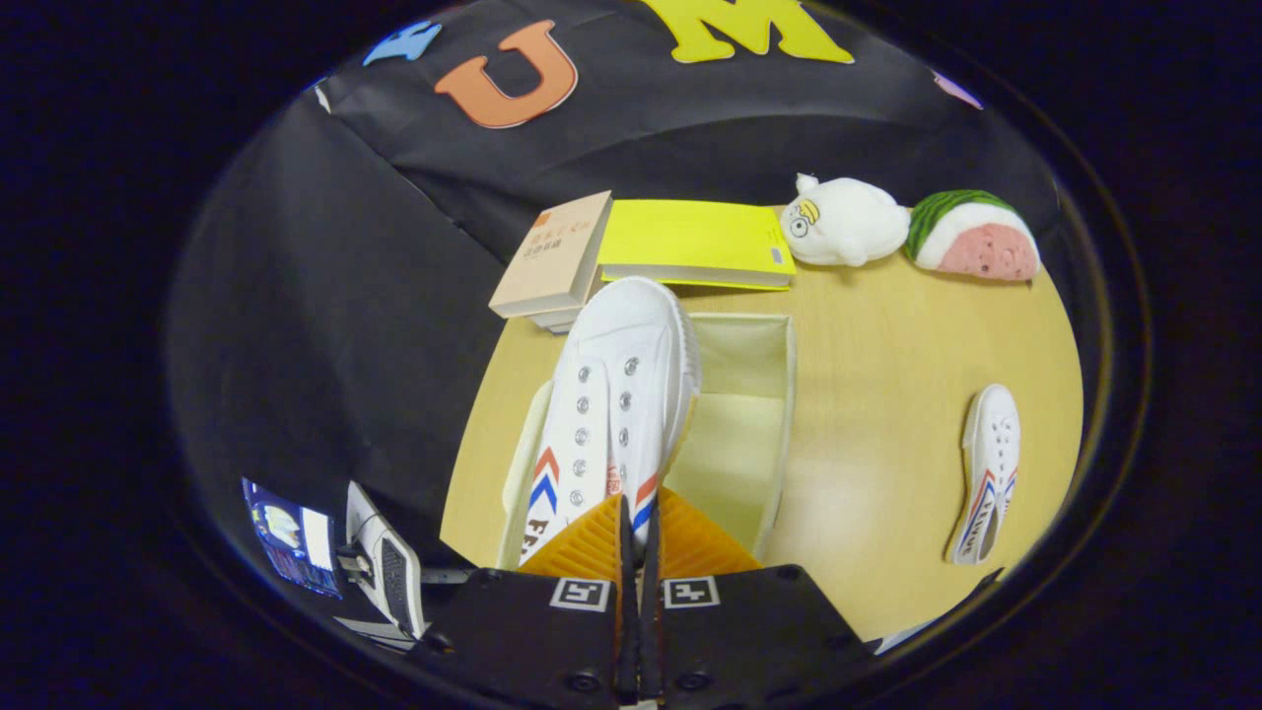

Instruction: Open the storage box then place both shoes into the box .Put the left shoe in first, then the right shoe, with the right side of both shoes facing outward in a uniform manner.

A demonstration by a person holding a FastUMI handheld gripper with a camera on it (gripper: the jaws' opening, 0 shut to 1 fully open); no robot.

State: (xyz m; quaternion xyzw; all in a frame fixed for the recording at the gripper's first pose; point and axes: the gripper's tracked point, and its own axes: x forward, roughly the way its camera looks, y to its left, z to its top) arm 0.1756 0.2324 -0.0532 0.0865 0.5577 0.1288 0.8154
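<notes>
Canvas, white and soft-sided, makes up the shoe I hold over the open storage box: my gripper has its fingers drawn together on the heel end, both seeming to press on the thin collar there, though the contact itself is hard to make out at this close range. The toe points away from me, above the box's far rim, near a tan book and a yellow book. The second shoe lies well apart on the wooden table, past the box's side, with a white plush toy and a watermelon plush by the back wall. I judge the shoe light, its rubber sole stiff but the upper pliable, so a pinch on the heel lets the toe droop or swing. A grip at the firmer heel counter should hold steadier. The fabric box looks soft-walled and likely to shift if nudged.
</notes>
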